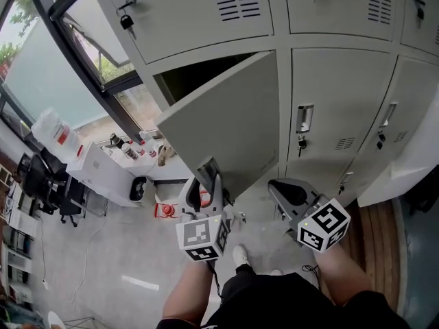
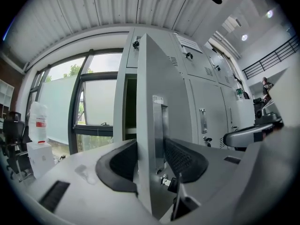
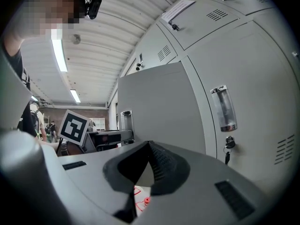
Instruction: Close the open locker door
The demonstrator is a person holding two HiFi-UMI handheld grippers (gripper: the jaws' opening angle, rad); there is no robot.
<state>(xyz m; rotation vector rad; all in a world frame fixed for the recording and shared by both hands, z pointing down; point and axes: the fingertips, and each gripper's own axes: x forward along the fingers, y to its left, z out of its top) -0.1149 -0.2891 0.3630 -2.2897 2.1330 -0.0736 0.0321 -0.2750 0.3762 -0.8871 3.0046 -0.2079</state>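
The open locker door [image 1: 226, 122] is grey and stands swung out at an angle from its dark compartment [image 1: 195, 74]. My left gripper [image 1: 209, 170] is level at the door's free edge. In the left gripper view the door [image 2: 150, 102] runs edge-on between the two black pads [image 2: 117, 163], near the recessed handle [image 2: 158, 125]. The pads lie close to both faces without clearly pressing, so the left gripper [image 2: 150, 146] is open. My right gripper [image 1: 280, 185] hangs to the right, clear of the door [image 3: 154, 107]. This right gripper [image 3: 149, 146] is shut, with nothing in it.
Closed grey lockers [image 1: 343, 108] with handles and hanging keys [image 1: 302, 142] fill the wall on the right. A tall window [image 1: 68, 67] and a white desk with clutter [image 1: 103, 173] are on the left. A red item [image 1: 164, 210] lies on the floor.
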